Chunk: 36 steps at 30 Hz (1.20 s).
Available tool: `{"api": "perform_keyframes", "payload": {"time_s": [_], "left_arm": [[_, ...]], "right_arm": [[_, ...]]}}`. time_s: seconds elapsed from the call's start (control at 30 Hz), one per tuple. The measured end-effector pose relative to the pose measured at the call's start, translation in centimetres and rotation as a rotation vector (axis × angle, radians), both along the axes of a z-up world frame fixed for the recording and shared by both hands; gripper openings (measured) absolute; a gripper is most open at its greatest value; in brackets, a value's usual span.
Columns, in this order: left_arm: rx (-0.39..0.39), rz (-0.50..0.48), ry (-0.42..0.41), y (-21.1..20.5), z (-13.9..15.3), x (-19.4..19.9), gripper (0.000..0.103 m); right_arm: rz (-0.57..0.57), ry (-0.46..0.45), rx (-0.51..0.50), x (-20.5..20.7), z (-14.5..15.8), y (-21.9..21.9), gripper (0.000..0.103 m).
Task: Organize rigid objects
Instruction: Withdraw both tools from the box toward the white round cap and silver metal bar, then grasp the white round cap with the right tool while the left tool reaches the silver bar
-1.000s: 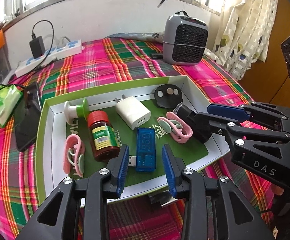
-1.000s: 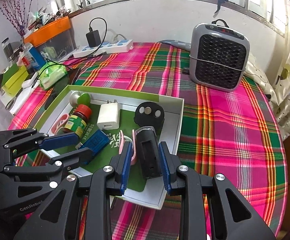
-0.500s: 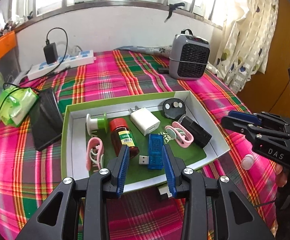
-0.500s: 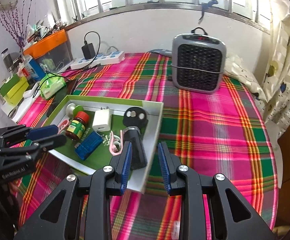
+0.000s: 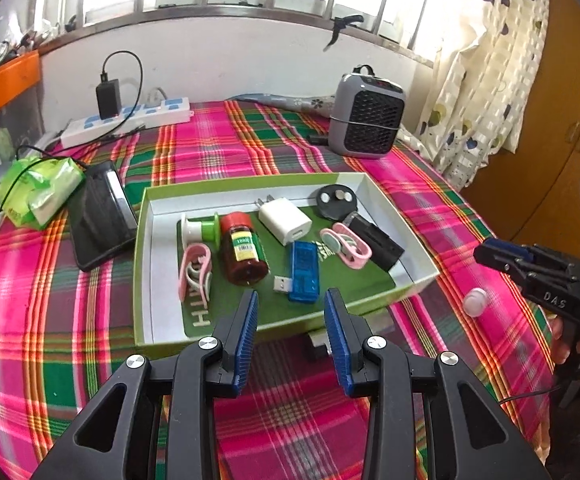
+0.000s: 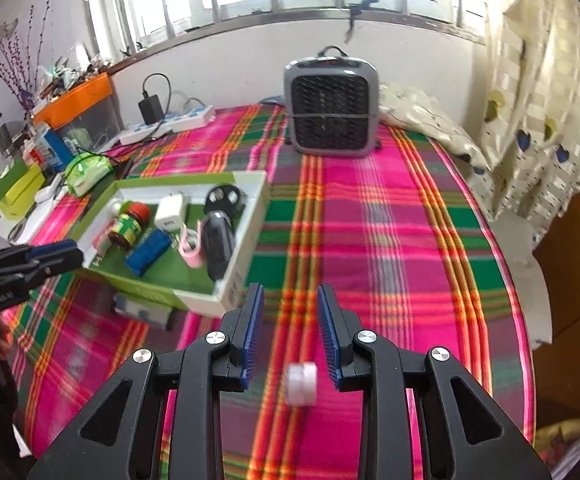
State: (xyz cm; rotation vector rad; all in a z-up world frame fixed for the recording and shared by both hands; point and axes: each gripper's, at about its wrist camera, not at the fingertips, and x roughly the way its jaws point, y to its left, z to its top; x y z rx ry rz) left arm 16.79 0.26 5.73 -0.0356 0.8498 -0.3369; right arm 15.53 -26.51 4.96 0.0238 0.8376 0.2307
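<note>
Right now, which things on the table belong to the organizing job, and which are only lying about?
Job: green box, brown bottle, white charger, blue USB tester, small white cap.

Lying about: heater, power strip, phone, tissue pack.

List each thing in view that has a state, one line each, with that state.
left gripper: open, empty
right gripper: open, empty
box: no lid on it, holds several items
brown bottle: lying on its side, red cap on
white charger: lying in the box, unplugged
black adapter: plugged into the power strip
small white jar: outside the box, on the cloth
</note>
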Motion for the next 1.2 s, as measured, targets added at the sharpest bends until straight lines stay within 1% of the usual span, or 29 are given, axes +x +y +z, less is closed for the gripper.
{"api": "perform_keyframes", "payload": {"time_s": [0.13, 0.17, 0.23, 0.27, 0.47, 0.6, 0.67, 0.93, 1.2], "left_arm": [[-0.015, -0.005, 0.01, 0.1, -0.4, -0.8, 0.033], [-0.022, -0.01, 0.013, 0.2, -0.5, -1.1, 0.033], [-0.031, -0.015, 0.022, 0.3, -0.7, -1.3, 0.033], [-0.031, -0.019, 0.026, 0.3, -0.9, -1.4, 0.033], [-0.058, -0.058, 0.061, 0.0, -1.9, -2.2, 0.033], [-0.035, -0.083, 0.083, -0.9, -2.8, -2.2, 0.033], [-0.038, -0.094, 0.092, -1.3, -3.1, -2.1, 0.033], [-0.02, -0.094, 0.131, -2.1, -4.6, -0.8, 0.033], [-0.002, -0.108, 0.128, -2.9, -4.9, -0.4, 0.033]], "right_arm": [[-0.009, 0.005, -0.014, -1.0, -0.6, -0.2, 0.03], [-0.01, 0.006, -0.01, -1.2, -0.8, -0.2, 0.033], [-0.013, 0.008, -0.005, -1.6, -1.1, -0.2, 0.046], [-0.017, 0.009, -0.012, -1.8, -1.2, -0.3, 0.047], [-0.038, 0.022, -0.031, -2.7, -2.3, -0.3, 0.047], [-0.048, 0.043, -0.043, -2.9, -3.1, -0.3, 0.047], [-0.049, 0.047, -0.063, -3.0, -3.4, -0.2, 0.047], [-0.047, 0.071, -0.094, -2.8, -4.3, 0.2, 0.047], [-0.034, 0.071, -0.098, -2.8, -4.4, 0.5, 0.047]]}}
